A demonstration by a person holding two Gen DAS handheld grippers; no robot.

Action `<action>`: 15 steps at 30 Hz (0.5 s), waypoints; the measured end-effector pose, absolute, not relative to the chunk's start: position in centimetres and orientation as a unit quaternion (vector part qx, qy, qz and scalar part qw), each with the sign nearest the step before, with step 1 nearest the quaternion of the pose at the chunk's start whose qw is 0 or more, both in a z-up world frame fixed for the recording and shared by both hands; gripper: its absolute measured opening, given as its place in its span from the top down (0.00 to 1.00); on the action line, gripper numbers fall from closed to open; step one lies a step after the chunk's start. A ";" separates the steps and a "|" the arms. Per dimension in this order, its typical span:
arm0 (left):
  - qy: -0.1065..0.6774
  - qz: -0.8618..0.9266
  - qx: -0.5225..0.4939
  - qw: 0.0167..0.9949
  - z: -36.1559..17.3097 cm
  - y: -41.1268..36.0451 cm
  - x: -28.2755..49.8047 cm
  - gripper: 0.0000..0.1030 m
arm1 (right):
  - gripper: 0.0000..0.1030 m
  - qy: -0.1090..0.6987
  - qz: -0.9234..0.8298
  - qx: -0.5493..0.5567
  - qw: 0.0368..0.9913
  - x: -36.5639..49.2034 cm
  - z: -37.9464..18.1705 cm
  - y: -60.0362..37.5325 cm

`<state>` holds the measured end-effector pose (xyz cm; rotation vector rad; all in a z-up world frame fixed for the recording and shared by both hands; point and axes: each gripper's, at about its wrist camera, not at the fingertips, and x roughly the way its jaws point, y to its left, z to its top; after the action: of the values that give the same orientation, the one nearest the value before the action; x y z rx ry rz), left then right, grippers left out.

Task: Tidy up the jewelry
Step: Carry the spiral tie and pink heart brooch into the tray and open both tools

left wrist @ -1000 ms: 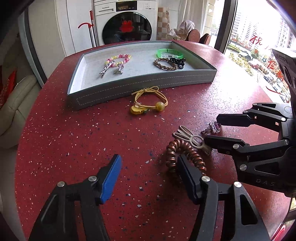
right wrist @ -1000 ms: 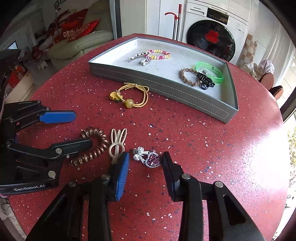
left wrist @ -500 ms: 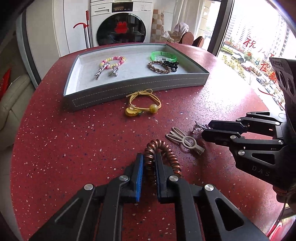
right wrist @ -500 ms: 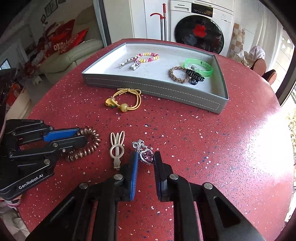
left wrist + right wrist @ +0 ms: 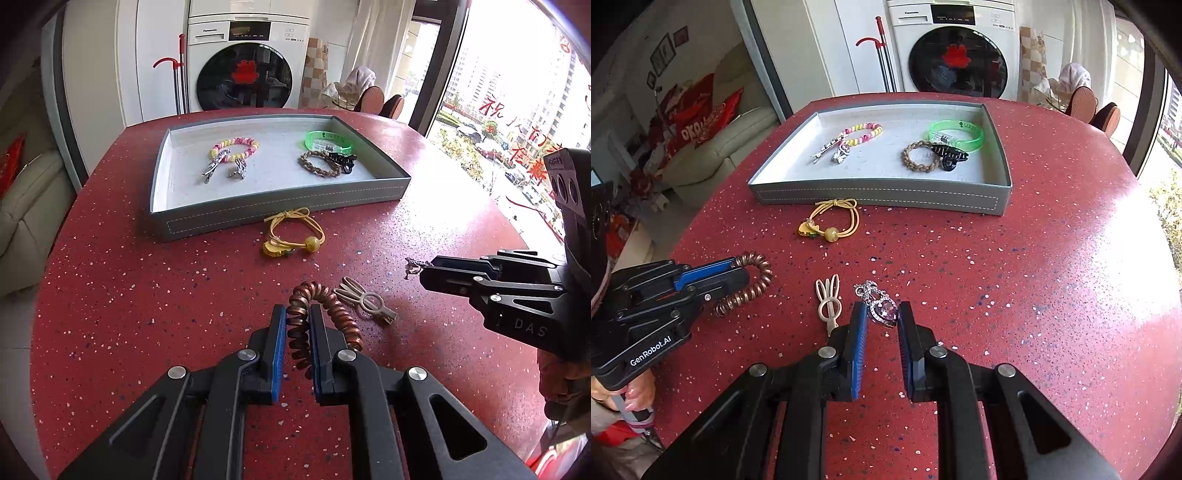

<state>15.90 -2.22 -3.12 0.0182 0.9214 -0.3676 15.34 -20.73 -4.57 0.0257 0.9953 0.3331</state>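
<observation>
Red speckled terrazzo forms the round tabletop (image 5: pixel 1015 295), with a white front-loading washing machine (image 5: pixel 245 66) standing behind it and a cream sofa (image 5: pixel 713 162) lying off to one side. Toward the far edge of the table a grey jewelry tray (image 5: pixel 879 194) is sitting; it is holding a pink-and-yellow beaded bracelet (image 5: pixel 862 133) with silver hair clips (image 5: pixel 831 149) at its left, and a green wristband (image 5: pixel 956 134), a braided tan bracelet (image 5: pixel 921 157) and a black claw clip (image 5: pixel 949 157) at its right. Just in front of the tray's near wall a yellow cord hair tie (image 5: pixel 833 219) with a bead is lying on the bare table.

Nearer the cameras, the left gripper (image 5: pixel 297 332) is pinching a copper-coloured spiral hair tie (image 5: pixel 317 314): its blue-padded fingers are pressing on one side of the coil, while the rest of the coil is curving out to the right. The right gripper (image 5: pixel 882 325) is clamping a purple heart pendant (image 5: pixel 884 310) between its pads, the pendant's silver bow (image 5: pixel 868 290) projecting beyond the fingertips. Whether either piece is resting on the table cannot be told. Both sets of jaws have just been closing, each with its piece between them. Between the two grippers a beige rabbit-ear hair clip (image 5: pixel 827 299) is lying flat on the table, untouched, just beside the pendant. A person's hand (image 5: pixel 624 398) is gripping the left tool's handle.
</observation>
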 end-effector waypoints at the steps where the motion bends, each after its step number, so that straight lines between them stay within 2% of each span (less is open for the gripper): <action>1: 0.439 -0.176 0.007 0.881 -2.9 -2.0 15.9 0.71 | 0.82 0.477 0.157 0.016 0.865 15.3 -4.4 -20.8; 15: 0.402 -0.165 -0.016 0.901 0.3 0.4 18.7 0.71 | 0.82 0.460 0.131 0.060 0.876 17.8 -0.8 -21.4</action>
<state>18.71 0.39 0.25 -0.0323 0.8317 -0.3404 17.81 -21.45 -0.85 0.1244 0.9590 0.2733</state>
